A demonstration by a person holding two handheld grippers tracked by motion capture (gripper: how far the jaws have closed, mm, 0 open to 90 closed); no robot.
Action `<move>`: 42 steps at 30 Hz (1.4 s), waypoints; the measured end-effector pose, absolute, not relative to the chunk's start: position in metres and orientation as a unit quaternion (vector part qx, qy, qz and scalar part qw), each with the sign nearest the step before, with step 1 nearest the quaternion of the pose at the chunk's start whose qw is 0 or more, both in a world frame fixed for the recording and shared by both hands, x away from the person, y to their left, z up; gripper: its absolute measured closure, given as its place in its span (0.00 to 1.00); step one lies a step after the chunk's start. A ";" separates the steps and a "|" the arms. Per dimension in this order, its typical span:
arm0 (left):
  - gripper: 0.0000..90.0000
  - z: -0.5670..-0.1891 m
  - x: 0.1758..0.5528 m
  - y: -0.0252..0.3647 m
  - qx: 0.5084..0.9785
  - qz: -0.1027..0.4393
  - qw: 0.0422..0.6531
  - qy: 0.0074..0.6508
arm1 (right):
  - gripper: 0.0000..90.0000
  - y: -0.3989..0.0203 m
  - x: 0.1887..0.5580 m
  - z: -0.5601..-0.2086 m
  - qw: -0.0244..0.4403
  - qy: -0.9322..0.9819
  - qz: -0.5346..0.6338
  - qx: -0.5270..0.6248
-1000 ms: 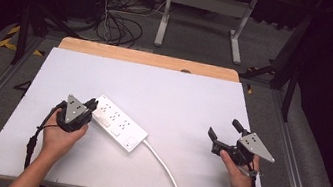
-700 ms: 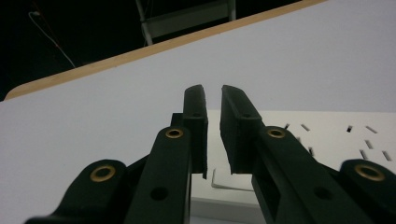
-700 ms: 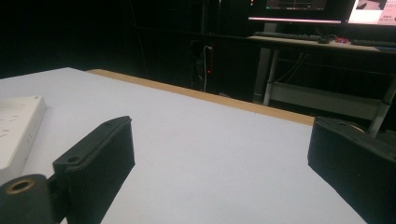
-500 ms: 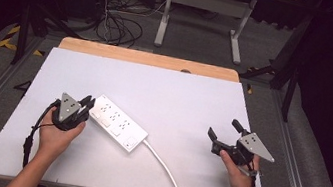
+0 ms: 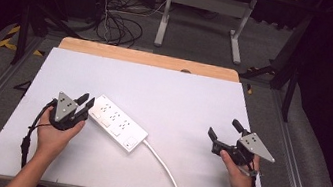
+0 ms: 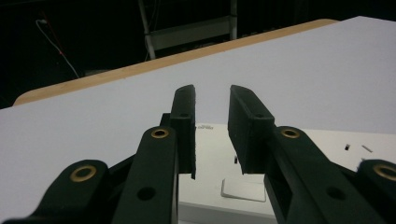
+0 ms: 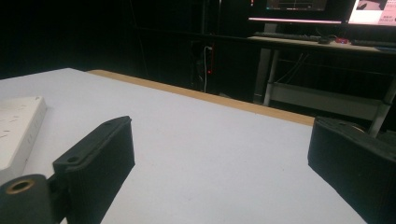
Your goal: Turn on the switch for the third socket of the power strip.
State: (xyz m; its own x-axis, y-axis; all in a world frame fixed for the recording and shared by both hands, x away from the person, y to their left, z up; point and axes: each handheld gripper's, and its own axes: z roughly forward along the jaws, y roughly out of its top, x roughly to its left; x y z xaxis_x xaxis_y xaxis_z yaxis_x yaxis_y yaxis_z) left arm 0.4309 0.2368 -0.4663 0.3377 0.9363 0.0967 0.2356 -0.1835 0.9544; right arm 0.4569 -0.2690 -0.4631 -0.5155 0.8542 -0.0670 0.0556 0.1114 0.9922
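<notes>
White table (image 5: 194, 98) brightly lit from above; surroundings dark; gripper views dim, close fingers (image 6: 184, 121) blurred.

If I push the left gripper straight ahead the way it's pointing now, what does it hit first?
Most likely the power strip. The left gripper, slightly open, already sits at the strip's near end, which lies just below the jaws in the left gripper view; height is unclear, so it may skim over.

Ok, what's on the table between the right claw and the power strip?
In the high view, bare white table lies between the right claw and the power strip, apart from the strip's white cord running toward the near edge.
</notes>
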 end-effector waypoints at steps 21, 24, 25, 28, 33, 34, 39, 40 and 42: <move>0.62 -0.463 0.428 0.245 0.655 0.384 0.483 0.436 | 0.08 -0.269 0.457 -0.463 0.351 0.658 0.570 0.345; 0.61 -0.463 0.428 0.245 0.653 0.385 0.484 0.438 | 0.08 -0.269 0.457 -0.463 0.351 0.658 0.570 0.345; 0.61 -0.463 0.428 0.246 0.650 0.389 0.484 0.438 | 0.08 -0.269 0.457 -0.463 0.351 0.659 0.570 0.345; 0.58 -0.462 0.427 0.247 0.647 0.392 0.484 0.440 | 0.08 -0.269 0.457 -0.463 0.351 0.659 0.570 0.344; 0.55 -0.461 0.426 0.248 0.641 0.396 0.483 0.446 | 0.08 -0.269 0.457 -0.463 0.351 0.659 0.569 0.344; 0.54 -0.460 0.426 0.248 0.639 0.397 0.484 0.447 | 0.08 -0.269 0.457 -0.463 0.351 0.659 0.569 0.344; 0.48 -0.460 0.426 0.249 0.637 0.395 0.484 0.452 | 0.08 -0.269 0.457 -0.463 0.350 0.659 0.570 0.345; 0.47 -0.460 0.427 0.249 0.636 0.396 0.484 0.452 | 0.08 -0.269 0.457 -0.463 0.351 0.659 0.569 0.344; 0.44 -0.460 0.426 0.248 0.634 0.399 0.483 0.453 | 0.08 -0.269 0.457 -0.463 0.351 0.659 0.569 0.344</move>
State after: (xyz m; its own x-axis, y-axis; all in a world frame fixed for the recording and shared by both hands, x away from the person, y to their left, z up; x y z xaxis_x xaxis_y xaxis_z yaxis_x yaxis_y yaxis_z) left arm 0.4265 0.2484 -0.4595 0.2713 0.9601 0.0683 0.1888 -0.1226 0.9743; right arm 0.4570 -0.2688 -0.4632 -0.5169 0.8531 -0.0708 0.0538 0.1149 0.9919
